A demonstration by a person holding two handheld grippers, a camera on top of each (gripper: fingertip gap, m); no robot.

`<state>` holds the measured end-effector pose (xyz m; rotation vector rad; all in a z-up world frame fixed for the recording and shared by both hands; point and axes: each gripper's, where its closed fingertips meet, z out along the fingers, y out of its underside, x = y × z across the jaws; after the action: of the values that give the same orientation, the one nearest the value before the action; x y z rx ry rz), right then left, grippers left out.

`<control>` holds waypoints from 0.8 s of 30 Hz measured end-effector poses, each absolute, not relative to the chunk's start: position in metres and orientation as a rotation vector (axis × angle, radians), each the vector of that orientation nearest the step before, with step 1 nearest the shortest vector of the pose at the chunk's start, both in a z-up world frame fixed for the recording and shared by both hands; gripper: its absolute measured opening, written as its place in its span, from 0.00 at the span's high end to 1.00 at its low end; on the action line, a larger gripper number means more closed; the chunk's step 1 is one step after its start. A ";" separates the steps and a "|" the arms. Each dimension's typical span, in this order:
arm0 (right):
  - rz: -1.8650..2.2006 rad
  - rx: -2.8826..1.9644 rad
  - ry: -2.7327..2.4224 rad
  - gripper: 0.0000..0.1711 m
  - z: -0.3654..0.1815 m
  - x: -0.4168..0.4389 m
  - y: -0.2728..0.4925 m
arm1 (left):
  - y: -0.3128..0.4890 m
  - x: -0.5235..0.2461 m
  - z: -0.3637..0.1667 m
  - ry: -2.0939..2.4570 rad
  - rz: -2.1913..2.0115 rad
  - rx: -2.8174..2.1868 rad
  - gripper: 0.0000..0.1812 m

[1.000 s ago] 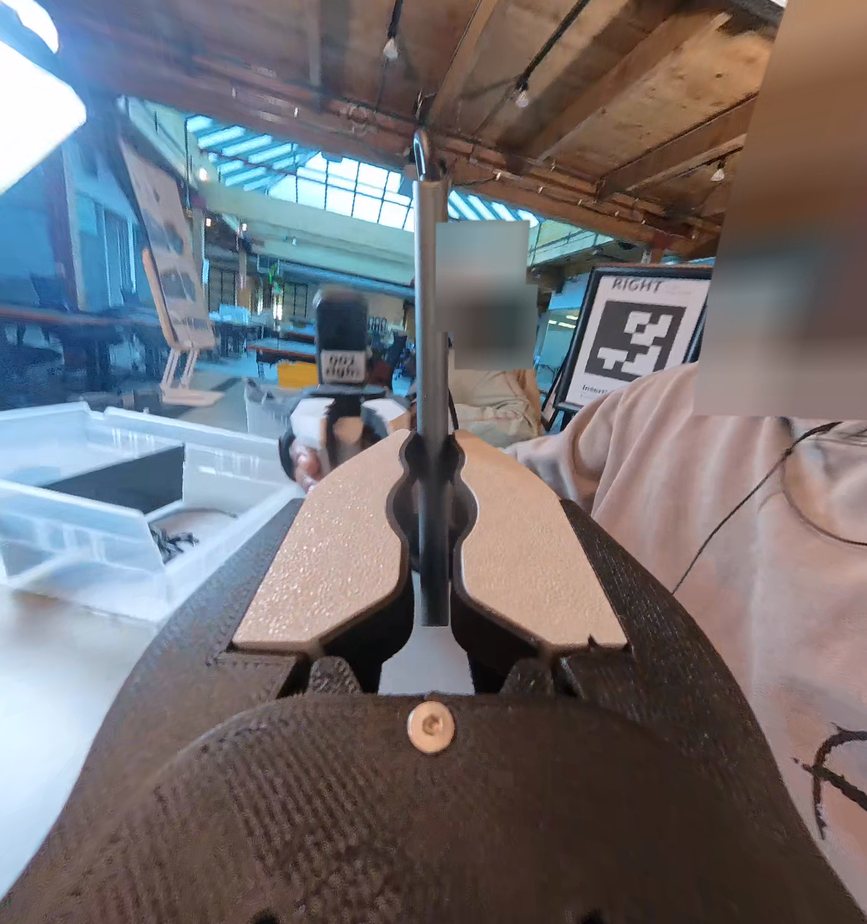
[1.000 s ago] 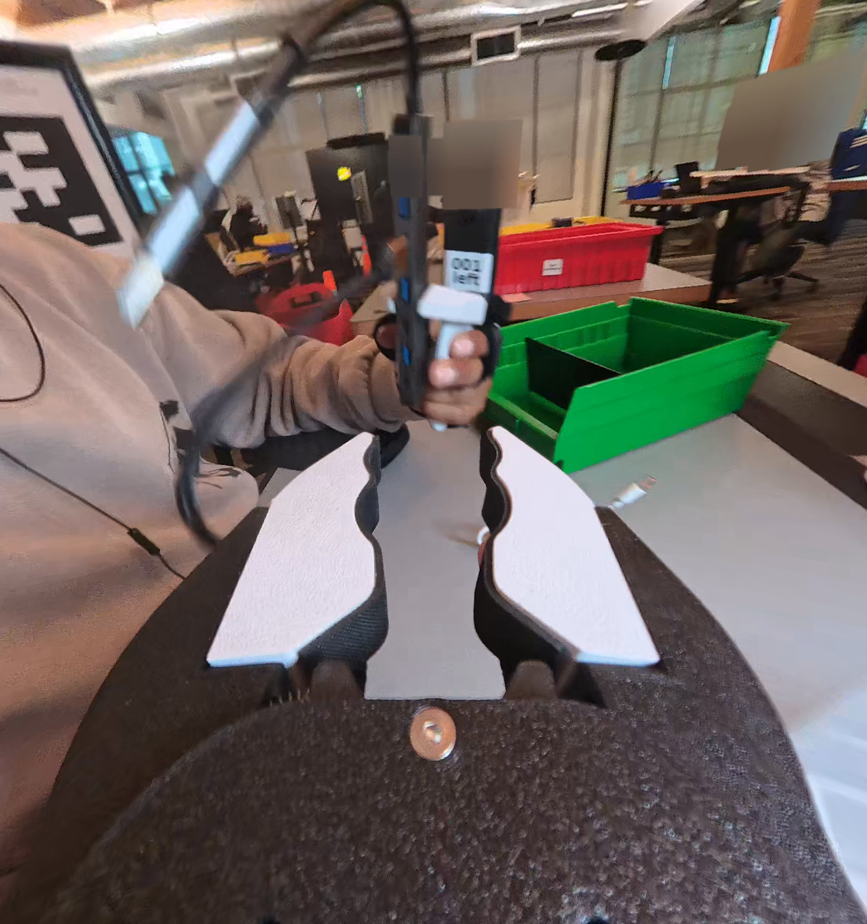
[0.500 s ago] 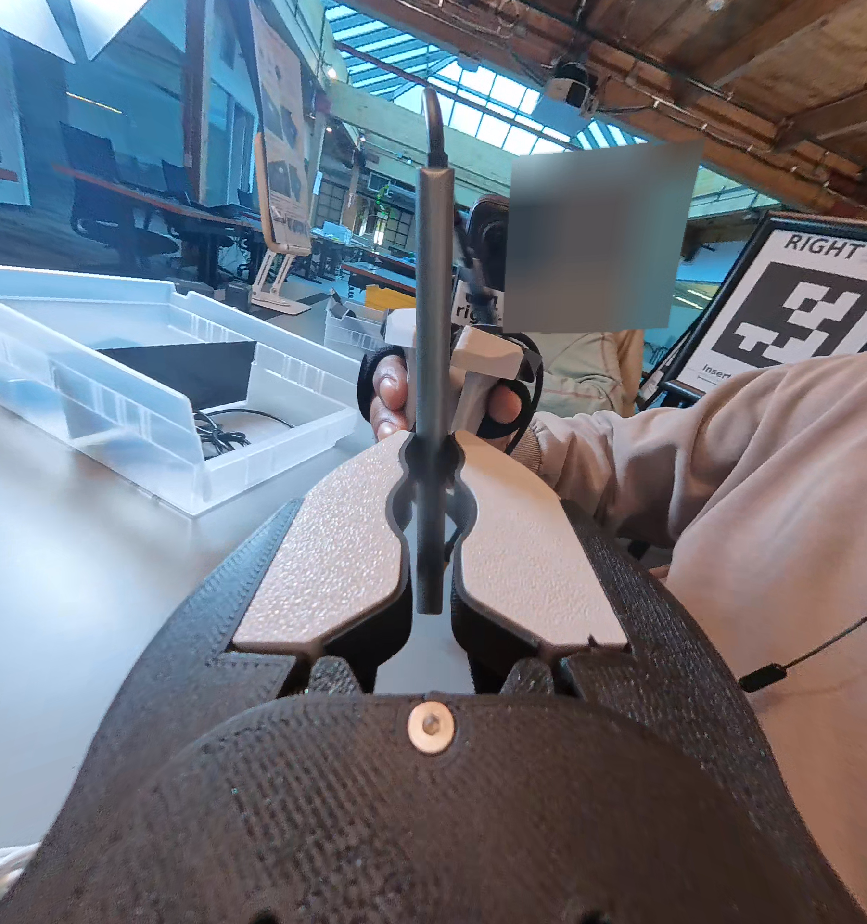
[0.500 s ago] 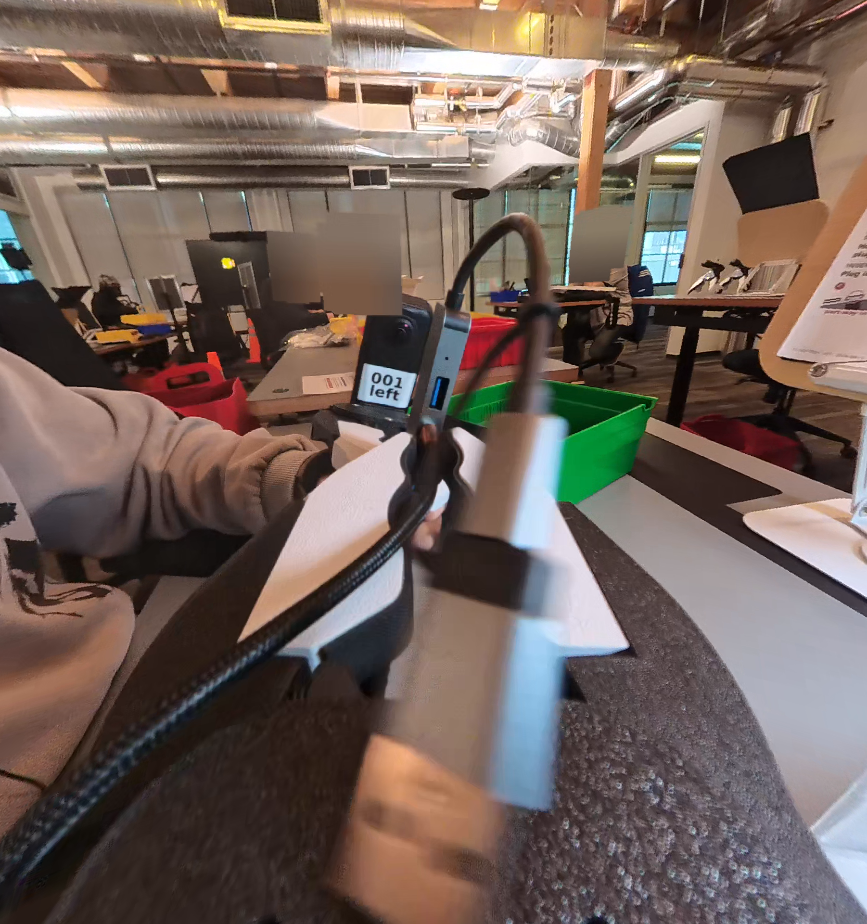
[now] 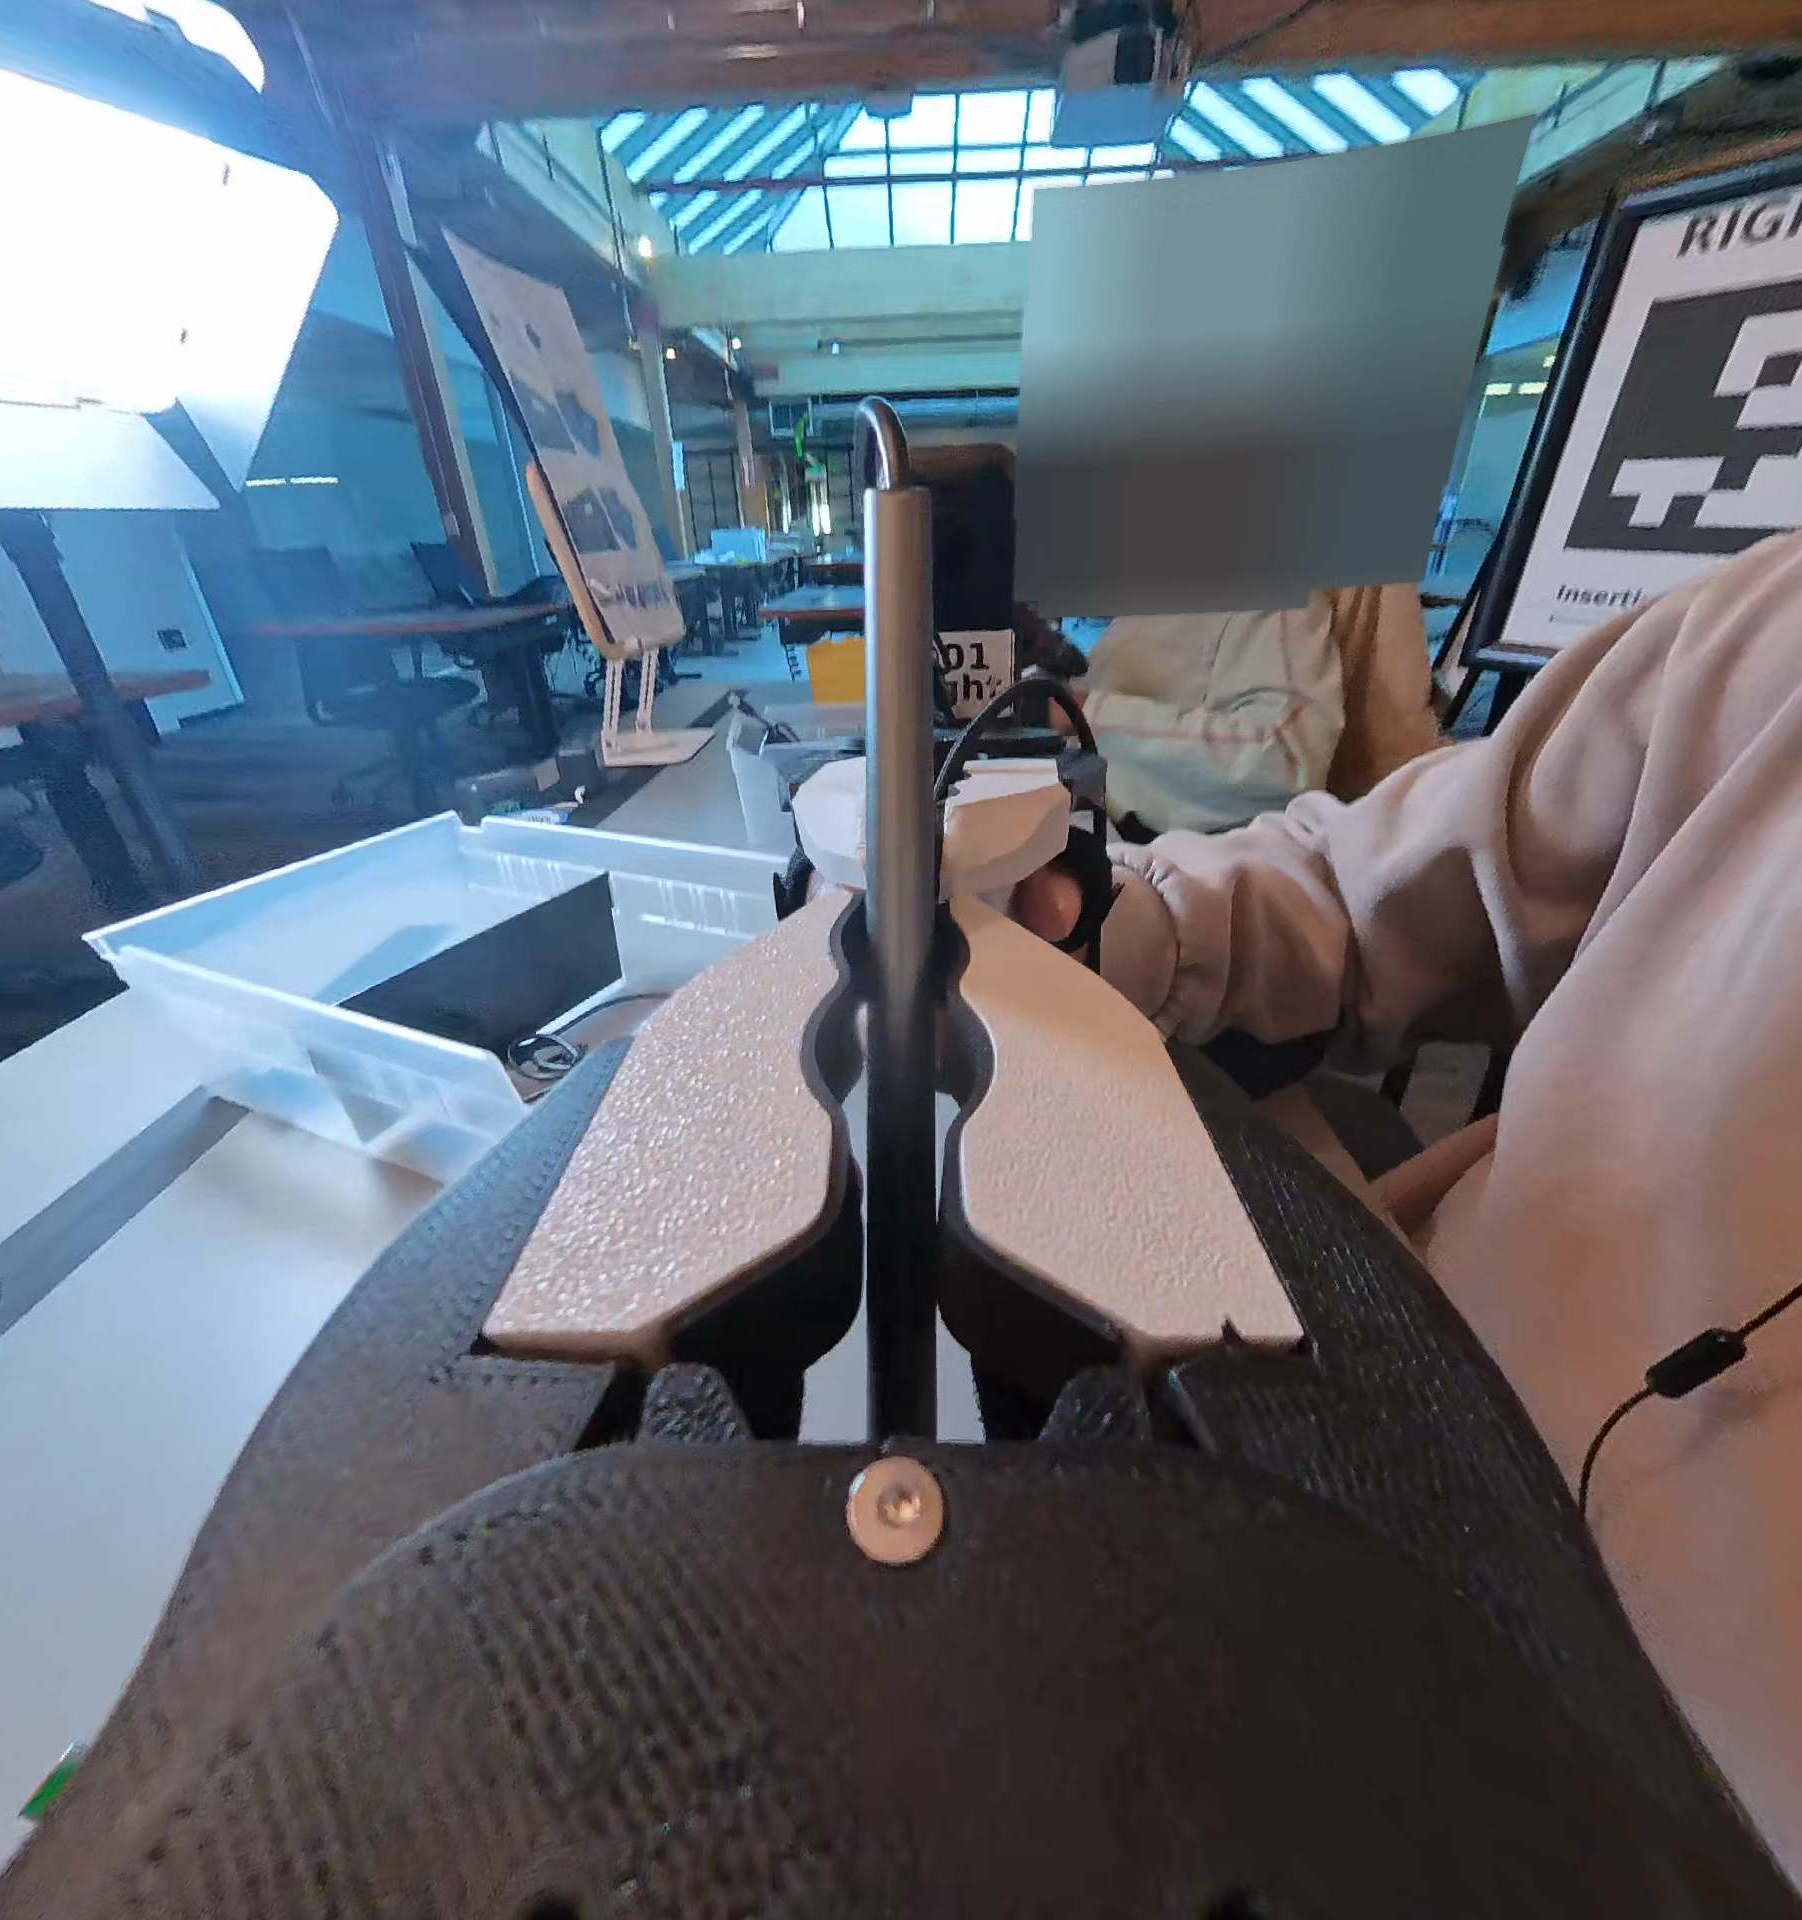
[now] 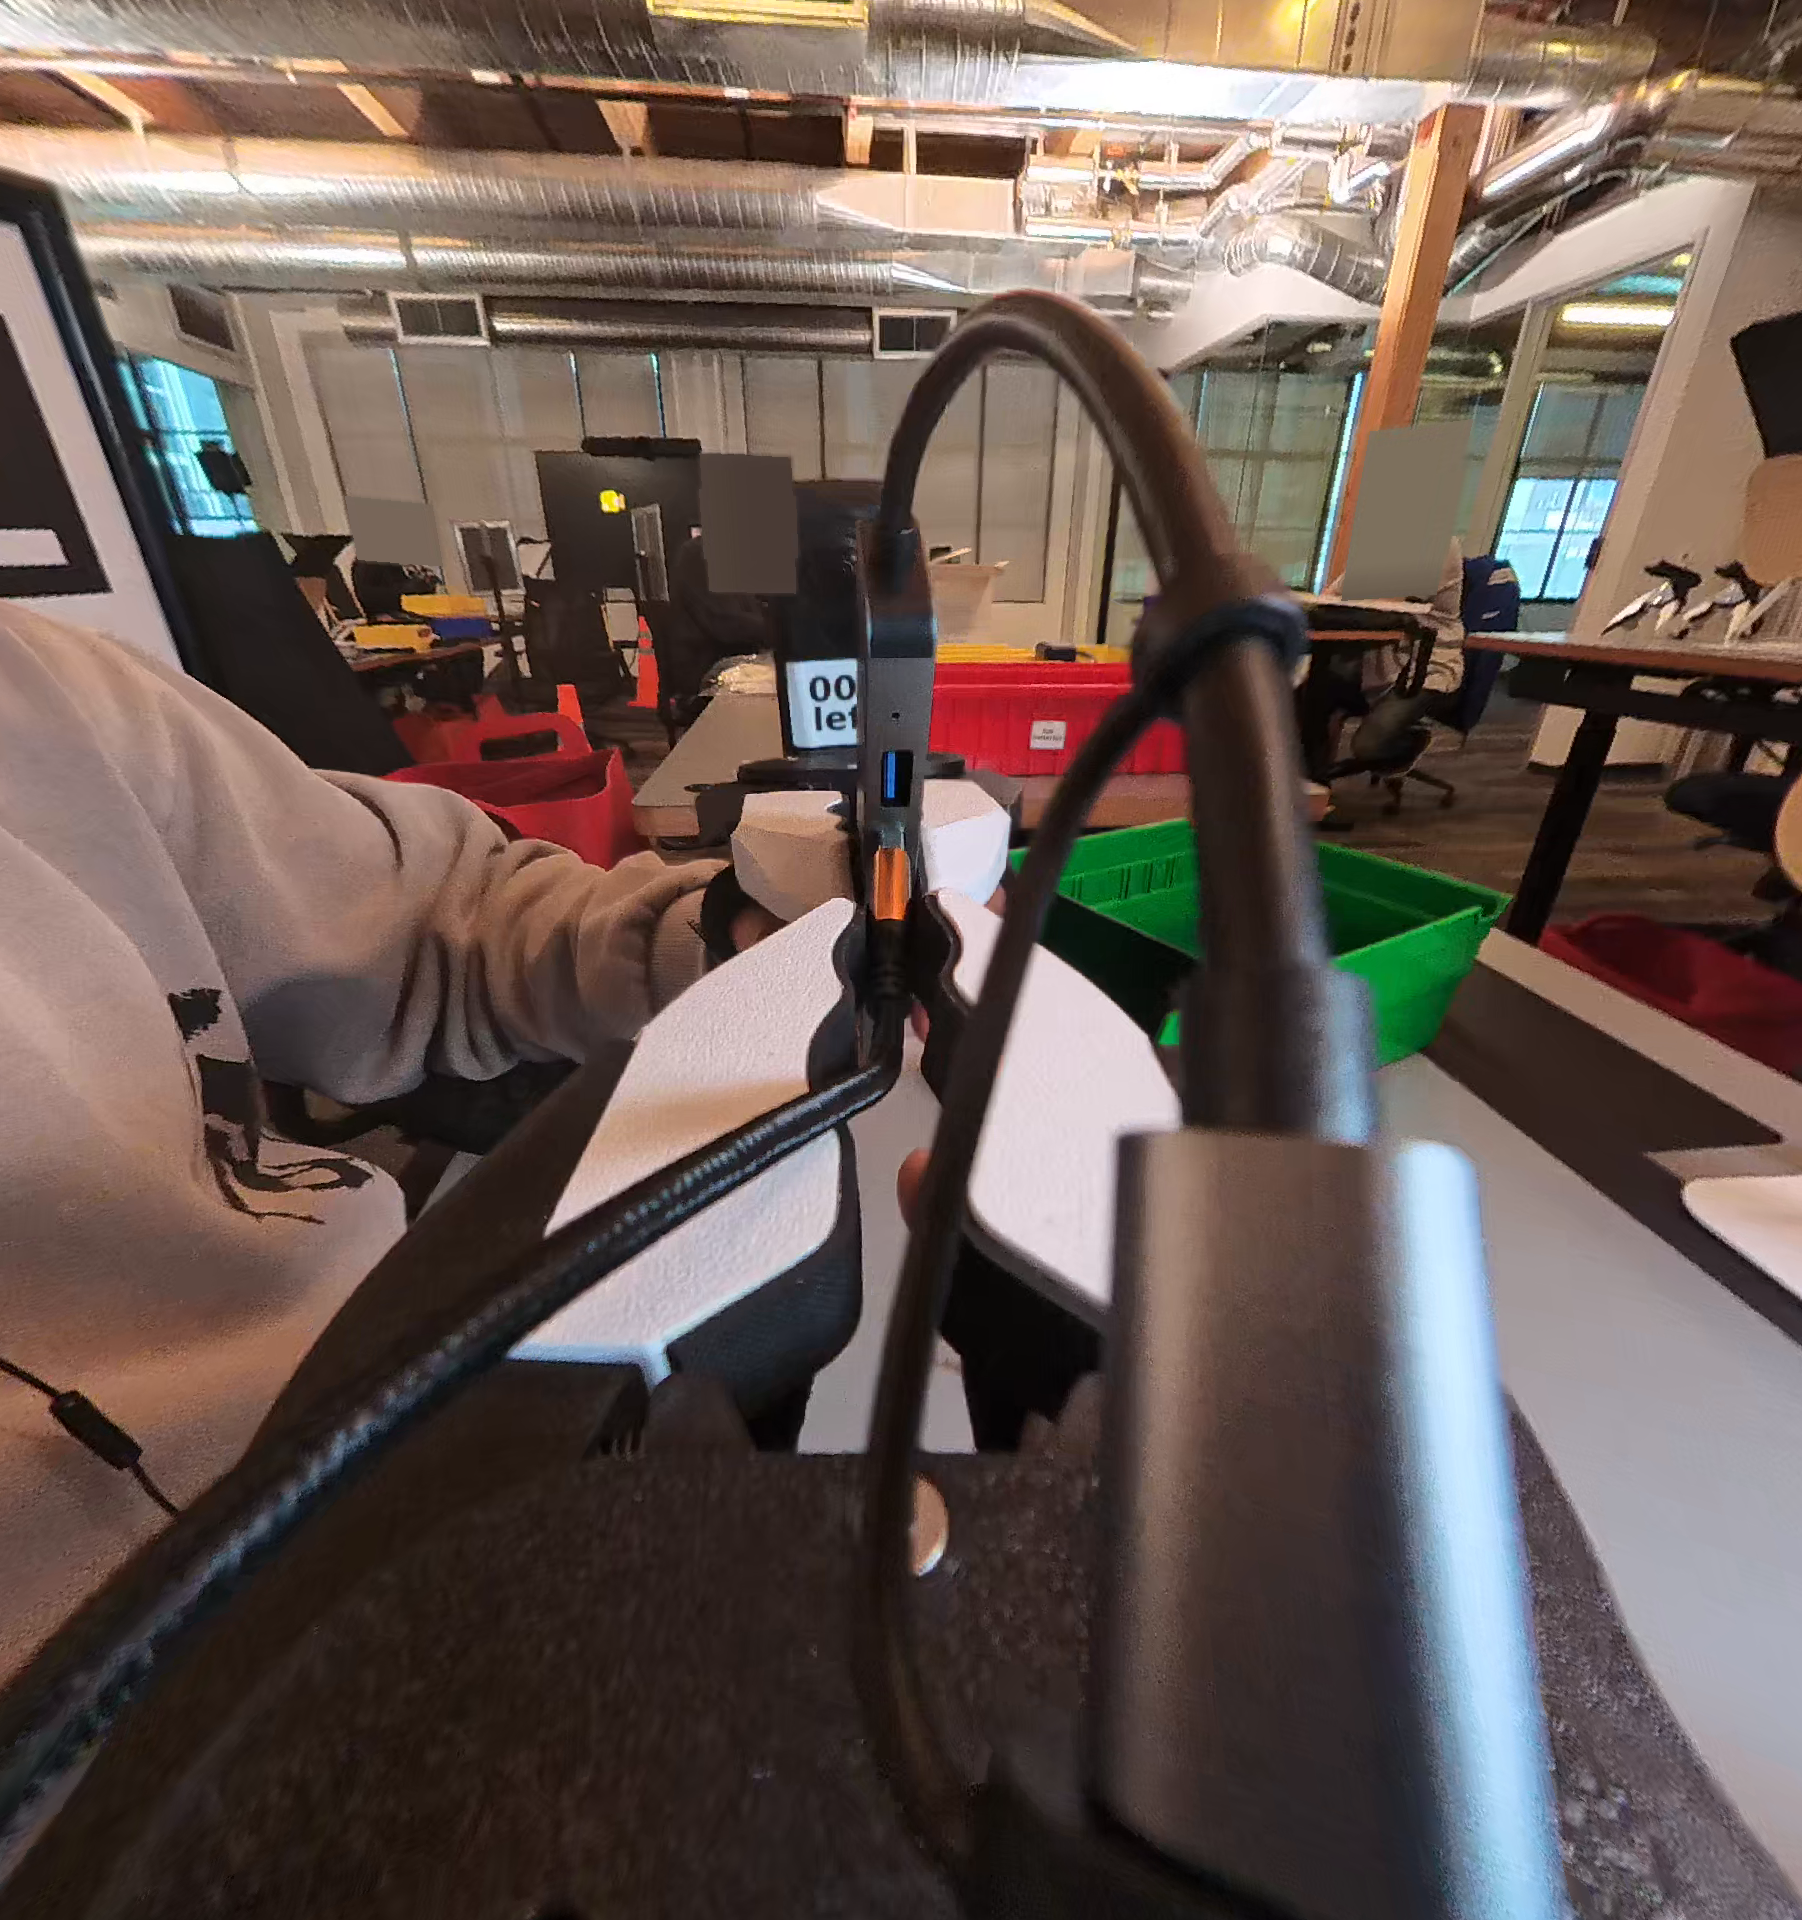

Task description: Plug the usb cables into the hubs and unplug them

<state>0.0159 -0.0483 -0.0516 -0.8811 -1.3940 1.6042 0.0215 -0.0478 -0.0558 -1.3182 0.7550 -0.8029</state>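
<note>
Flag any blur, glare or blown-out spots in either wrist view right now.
Left wrist view: upper-left window blown out white; hub and tongs sharp. Right wrist view: near plug and its cable soft, too close; hub beyond sharp; straight lines bow at edges.

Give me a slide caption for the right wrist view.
Right gripper shut on a black braided cable's orange-tipped plug at the upright dark grey hub held by the left gripper.
</note>
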 end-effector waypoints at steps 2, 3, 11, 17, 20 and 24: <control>1.625 -0.862 -1.370 0.96 -0.044 0.019 -0.050 | -0.050 0.020 -0.044 0.704 -0.843 -1.270 0.94; 1.662 -0.849 -1.313 0.96 -0.038 0.028 -0.043 | -0.051 0.006 -0.028 0.610 -0.866 -1.206 0.94; 0.846 -1.118 -1.296 0.96 -0.023 0.067 0.091 | -0.077 -0.095 0.018 0.460 -0.596 -1.169 0.94; -0.302 -1.352 -1.661 0.96 -0.065 0.085 0.219 | -0.076 -0.077 -0.016 0.487 -0.593 -1.268 0.94; -0.743 -1.423 -1.880 0.95 -0.091 0.106 0.252 | -0.071 -0.075 -0.034 0.474 -0.614 -1.314 0.94; -1.061 -1.524 -2.059 0.95 -0.119 0.134 0.272 | -0.066 -0.073 -0.052 0.469 -0.649 -1.358 0.94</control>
<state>0.1344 0.2719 -0.1193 -1.5238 -2.0591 -1.0611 -0.0730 -0.0664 -0.0516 -1.3576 0.4690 -0.6485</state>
